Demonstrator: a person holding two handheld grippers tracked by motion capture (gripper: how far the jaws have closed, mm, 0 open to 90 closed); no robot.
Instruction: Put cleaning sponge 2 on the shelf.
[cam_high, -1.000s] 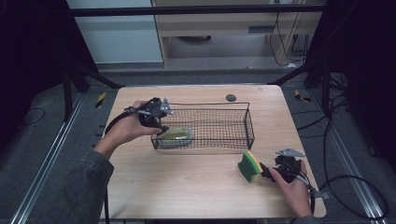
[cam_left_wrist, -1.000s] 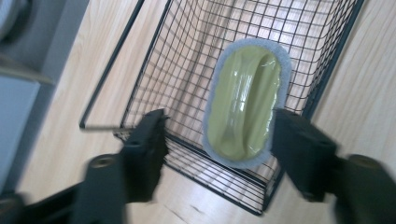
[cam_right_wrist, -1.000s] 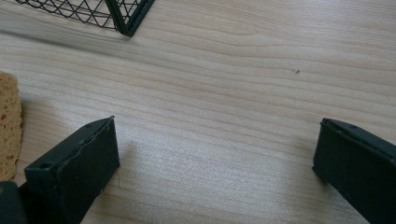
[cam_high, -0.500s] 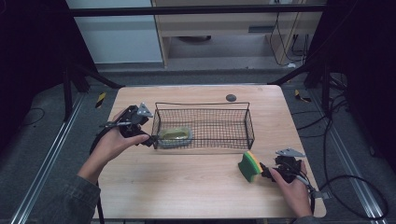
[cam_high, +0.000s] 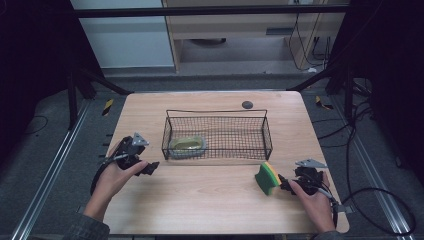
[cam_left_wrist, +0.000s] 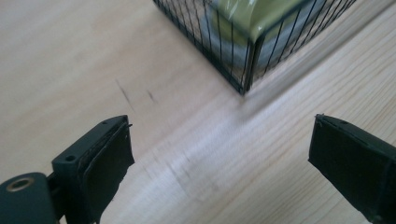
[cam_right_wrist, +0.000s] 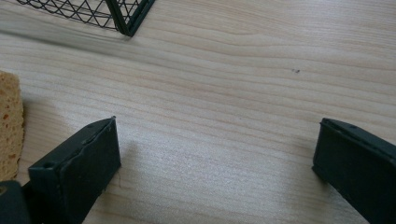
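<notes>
A black wire basket (cam_high: 217, 135) stands mid-table, with a yellow-green object (cam_high: 187, 144) lying in its left end. Its corner and that object (cam_left_wrist: 252, 16) show up close in the left gripper view. My left gripper (cam_high: 148, 167) is low over the table, left of the basket and in front of its corner. Its jaws have just been opening and stand open (cam_left_wrist: 219, 140) with nothing between them. My right gripper (cam_high: 284, 186) rests at the front right, open (cam_right_wrist: 215, 140) over bare wood. A green and yellow sponge (cam_high: 267, 177) stands on edge just beyond its tips, and the sponge's side (cam_right_wrist: 9, 126) is beside its left jaw.
A small dark round disc (cam_high: 247, 104) lies near the table's back edge, behind the basket. The wooden table (cam_high: 210, 200) has bare room between the two hands. Dark frame posts and cables (cam_high: 370, 190) surround the table on the floor.
My left gripper has drawn away from the basket's left end, moving left, toward the person and down near the tabletop. The yellow-green object stays in the basket. The right gripper has not moved.
</notes>
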